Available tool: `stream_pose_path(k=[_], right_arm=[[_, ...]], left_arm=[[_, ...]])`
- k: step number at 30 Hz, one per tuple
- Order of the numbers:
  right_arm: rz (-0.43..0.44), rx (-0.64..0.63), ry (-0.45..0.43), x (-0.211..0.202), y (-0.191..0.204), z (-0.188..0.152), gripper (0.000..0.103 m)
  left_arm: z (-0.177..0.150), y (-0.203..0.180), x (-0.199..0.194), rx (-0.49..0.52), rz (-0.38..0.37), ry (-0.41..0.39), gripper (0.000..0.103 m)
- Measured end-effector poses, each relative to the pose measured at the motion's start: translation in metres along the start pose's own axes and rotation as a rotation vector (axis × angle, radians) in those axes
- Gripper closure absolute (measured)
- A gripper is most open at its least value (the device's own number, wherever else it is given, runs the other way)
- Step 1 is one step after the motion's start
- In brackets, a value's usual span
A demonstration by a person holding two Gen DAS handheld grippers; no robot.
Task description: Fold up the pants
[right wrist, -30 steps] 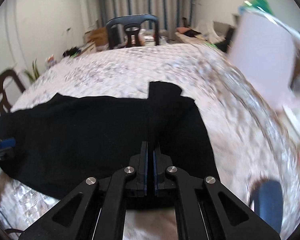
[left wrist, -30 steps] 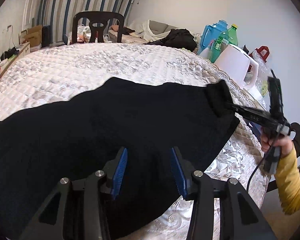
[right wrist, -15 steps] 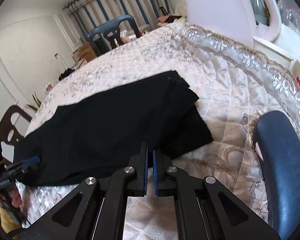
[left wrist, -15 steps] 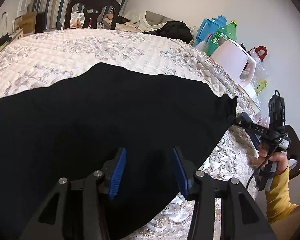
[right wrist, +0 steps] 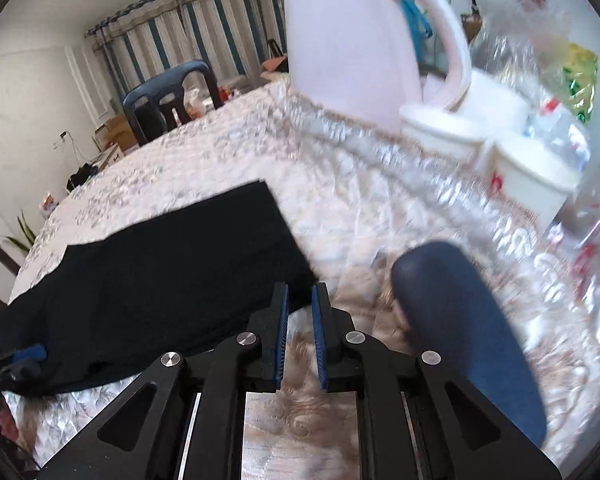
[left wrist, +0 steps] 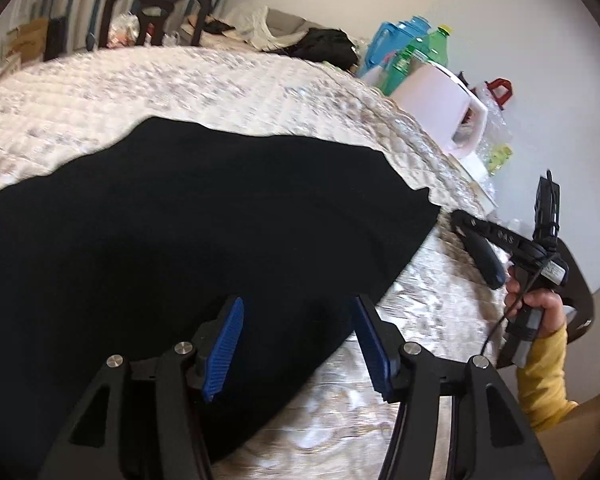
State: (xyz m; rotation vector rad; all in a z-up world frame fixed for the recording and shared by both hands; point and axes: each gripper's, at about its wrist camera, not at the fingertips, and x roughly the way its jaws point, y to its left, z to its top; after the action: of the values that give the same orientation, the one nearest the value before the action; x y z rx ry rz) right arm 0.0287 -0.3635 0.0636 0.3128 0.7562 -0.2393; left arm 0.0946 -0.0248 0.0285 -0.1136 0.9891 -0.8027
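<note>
Black pants (left wrist: 204, 240) lie spread flat on the quilted tablecloth (left wrist: 220, 80). My left gripper (left wrist: 298, 304) hovers over their near edge. Its jaws are opening, with cloth below the blue pads (left wrist: 224, 340) but not pinched. My right gripper (right wrist: 300, 292) sits just off the pants' right corner (right wrist: 276, 240). Its jaws are opening to a narrow gap with nothing between them. In the left wrist view the right gripper (left wrist: 458, 218) is off the cloth at the table's right edge, held by a hand in a yellow sleeve (left wrist: 540, 360). The left gripper (right wrist: 28, 356) shows at the pants' far left end.
A pink kettle (right wrist: 360, 48), white tubs (right wrist: 532, 180) and plastic bags crowd the table's right side, with green and blue bottles (left wrist: 412, 48) behind. A blue chair back (right wrist: 460, 320) stands close beside the right gripper. A dark chair (left wrist: 156, 12) is at the far side.
The right gripper brought the lifted pants corner down to the table edge, let go and drew back off the cloth, jaws parting. The left gripper's jaws widened over the pants.
</note>
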Motion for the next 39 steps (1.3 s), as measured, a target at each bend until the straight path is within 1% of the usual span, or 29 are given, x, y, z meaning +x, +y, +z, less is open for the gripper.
stream_pose_path(k=[1, 4, 5, 6, 7, 9, 11, 13, 14, 20, 23, 25, 26, 27, 28, 29, 31, 35, 37, 39], right_arm=[[0.0, -0.019, -0.011, -0.002, 0.002, 0.004, 0.09], [-0.004, -0.063, -0.064, 0.001, 0.009, 0.022, 0.08], [0.004, -0.078, -0.071, 0.007, 0.011, 0.028, 0.072], [0.002, -0.088, -0.062, 0.014, 0.012, 0.034, 0.067], [0.011, -0.096, -0.037, 0.025, 0.013, 0.041, 0.064], [0.056, -0.136, -0.002, 0.041, 0.017, 0.049, 0.064], [0.087, -0.199, 0.028, 0.054, 0.023, 0.053, 0.064], [0.069, -0.224, 0.033, 0.065, 0.027, 0.059, 0.064], [0.075, -0.234, 0.048, 0.073, 0.028, 0.064, 0.064], [0.081, -0.252, 0.109, 0.104, 0.032, 0.083, 0.064], [0.11, -0.244, 0.152, 0.119, 0.031, 0.085, 0.064], [0.14, -0.255, 0.16, 0.122, 0.033, 0.083, 0.064], [0.137, -0.265, 0.156, 0.123, 0.034, 0.082, 0.072], [0.134, -0.273, 0.15, 0.124, 0.036, 0.082, 0.087], [0.128, -0.28, 0.139, 0.123, 0.036, 0.082, 0.091], [0.121, -0.282, 0.124, 0.121, 0.036, 0.083, 0.099], [0.127, -0.291, 0.097, 0.116, 0.036, 0.085, 0.1], [0.102, -0.345, 0.029, 0.104, 0.043, 0.091, 0.1], [0.094, -0.351, 0.04, 0.108, 0.044, 0.094, 0.1], [0.077, -0.349, 0.072, 0.121, 0.045, 0.095, 0.1]], left_arm=[[0.001, -0.003, 0.003, 0.002, -0.014, 0.014, 0.043], [0.002, -0.014, 0.009, 0.032, -0.031, 0.026, 0.043], [0.003, -0.018, 0.011, 0.04, -0.036, 0.031, 0.043], [0.003, -0.021, 0.013, 0.043, -0.044, 0.037, 0.043], [0.002, -0.023, 0.014, 0.046, -0.054, 0.043, 0.043], [0.002, -0.027, 0.017, 0.056, -0.063, 0.053, 0.042], [0.003, -0.028, 0.018, 0.066, -0.054, 0.054, 0.042], [0.005, -0.028, 0.019, 0.068, -0.043, 0.055, 0.042], [0.006, -0.028, 0.02, 0.069, -0.036, 0.054, 0.042], [0.011, -0.032, 0.025, 0.08, 0.003, 0.05, 0.042], [0.012, -0.034, 0.028, 0.082, 0.012, 0.051, 0.042], [0.013, -0.035, 0.029, 0.086, 0.017, 0.052, 0.042], [0.013, -0.035, 0.029, 0.087, 0.019, 0.053, 0.042], [0.014, -0.036, 0.03, 0.089, 0.02, 0.054, 0.042], [0.014, -0.037, 0.031, 0.091, 0.022, 0.056, 0.042], [0.014, -0.038, 0.031, 0.092, 0.024, 0.056, 0.042], [0.014, -0.04, 0.033, 0.098, 0.025, 0.059, 0.042], [0.015, -0.043, 0.036, 0.107, 0.021, 0.06, 0.04], [0.015, -0.045, 0.037, 0.113, 0.02, 0.06, 0.039], [0.013, -0.047, 0.038, 0.12, 0.016, 0.061, 0.039]])
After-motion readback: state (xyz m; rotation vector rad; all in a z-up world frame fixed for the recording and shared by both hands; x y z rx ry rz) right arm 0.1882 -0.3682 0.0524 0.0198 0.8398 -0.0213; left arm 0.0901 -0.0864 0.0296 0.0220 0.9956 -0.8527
